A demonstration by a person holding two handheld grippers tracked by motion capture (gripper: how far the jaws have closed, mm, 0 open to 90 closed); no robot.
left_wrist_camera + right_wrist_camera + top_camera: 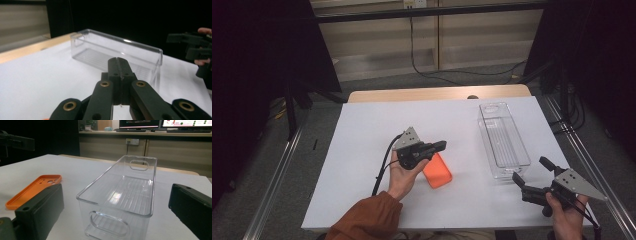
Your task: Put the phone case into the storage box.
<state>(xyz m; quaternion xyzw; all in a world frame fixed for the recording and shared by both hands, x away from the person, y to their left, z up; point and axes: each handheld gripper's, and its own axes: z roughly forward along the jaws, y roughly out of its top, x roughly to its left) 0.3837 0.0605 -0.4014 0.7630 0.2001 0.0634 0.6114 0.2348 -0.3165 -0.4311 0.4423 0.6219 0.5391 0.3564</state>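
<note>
An orange phone case [438,171] lies flat on the white table cover, open side up, also in the right gripper view [32,190]. My left gripper [439,146] hangs just above the case's far end, pointing right; its jaws [118,60] are shut with nothing between them. A clear plastic bin [503,140] stands empty to the right, its long side facing the left gripper [100,47]. My right gripper [531,170] sits at the bin's near end, open, its jaws spread wider than the bin [120,187] and not touching it [116,195].
The white cover [362,150] spreads over a wooden table whose far edge [437,93] shows bare. Dark frames and cables stand on the floor at both sides. Free cover lies left of the case and between the case and the bin.
</note>
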